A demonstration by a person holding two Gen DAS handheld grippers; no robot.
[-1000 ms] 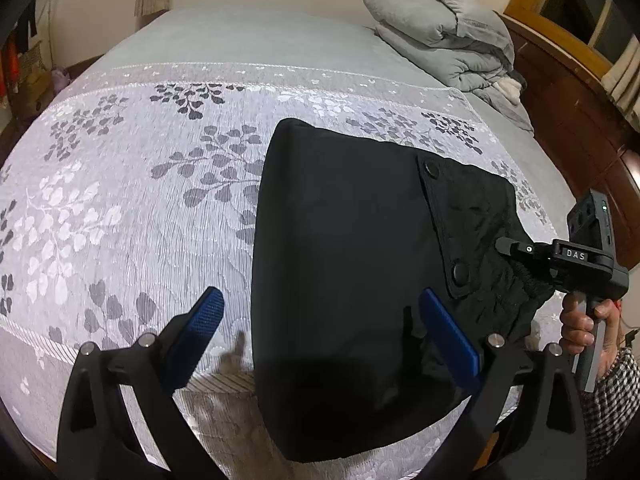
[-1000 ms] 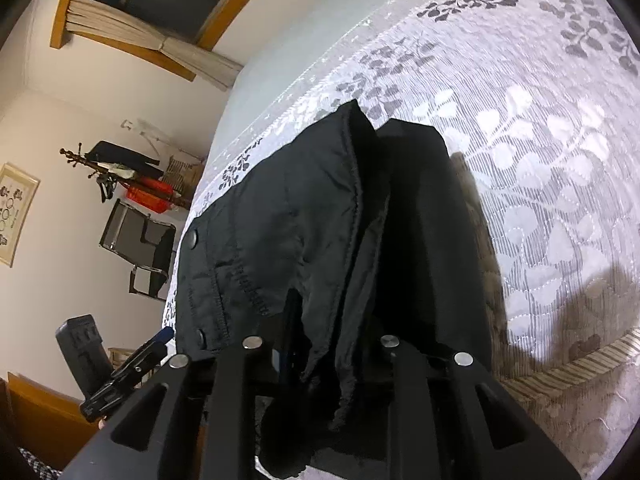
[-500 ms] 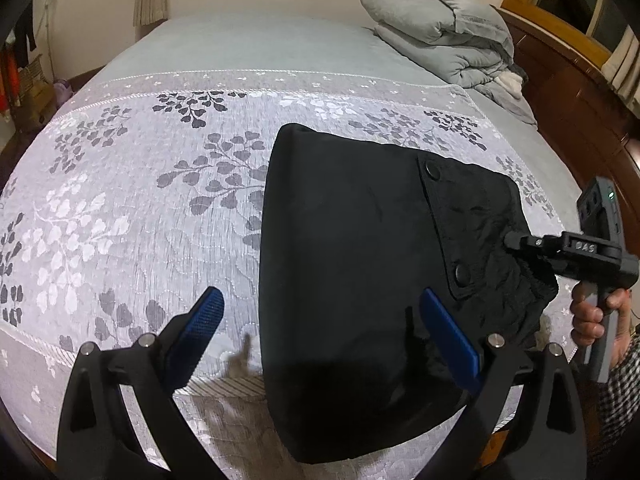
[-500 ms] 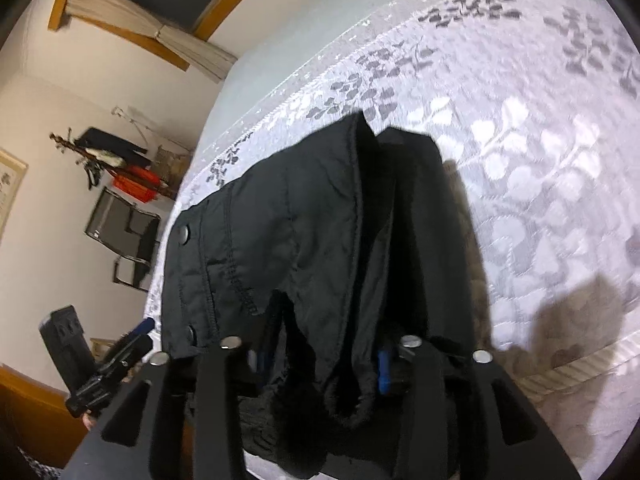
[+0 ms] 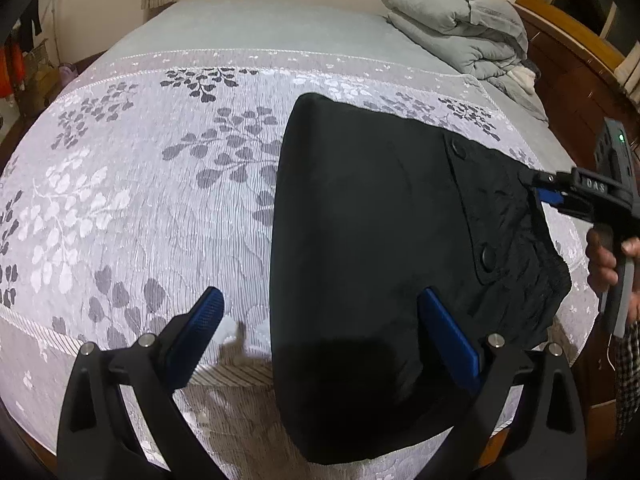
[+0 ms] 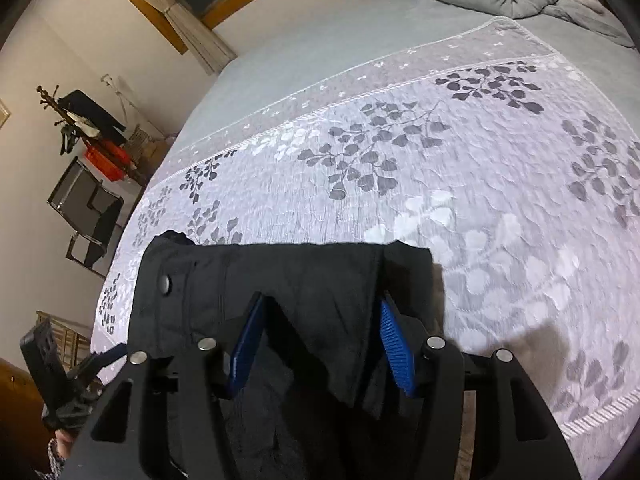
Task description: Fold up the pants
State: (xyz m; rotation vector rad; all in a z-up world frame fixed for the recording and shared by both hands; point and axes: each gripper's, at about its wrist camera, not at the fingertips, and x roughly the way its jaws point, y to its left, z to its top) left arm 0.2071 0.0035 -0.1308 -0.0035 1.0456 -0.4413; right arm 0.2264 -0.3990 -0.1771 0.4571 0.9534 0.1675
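Observation:
The black pants (image 5: 380, 216) lie folded into a compact rectangle on the bed, waistband and snap buttons at the right. My left gripper (image 5: 320, 328) is open above the near left edge of the pants, holding nothing. My right gripper (image 5: 548, 196) shows in the left wrist view at the waistband edge. In the right wrist view the right gripper (image 6: 320, 340) is open, its blue pads on either side of a fold of the pants (image 6: 312, 280), not clamping it.
The bed carries a white bedspread with grey leaf print (image 5: 140, 200). A folded grey duvet (image 5: 460, 28) lies at the far right by the wooden headboard (image 5: 580, 60). A chair (image 6: 88, 212) and coat rack (image 6: 68, 120) stand beside the bed.
My right gripper opened and let go of the waistband fold, which dropped flat. The right wrist view swung to look across the bed. My left gripper stayed open and nearly still.

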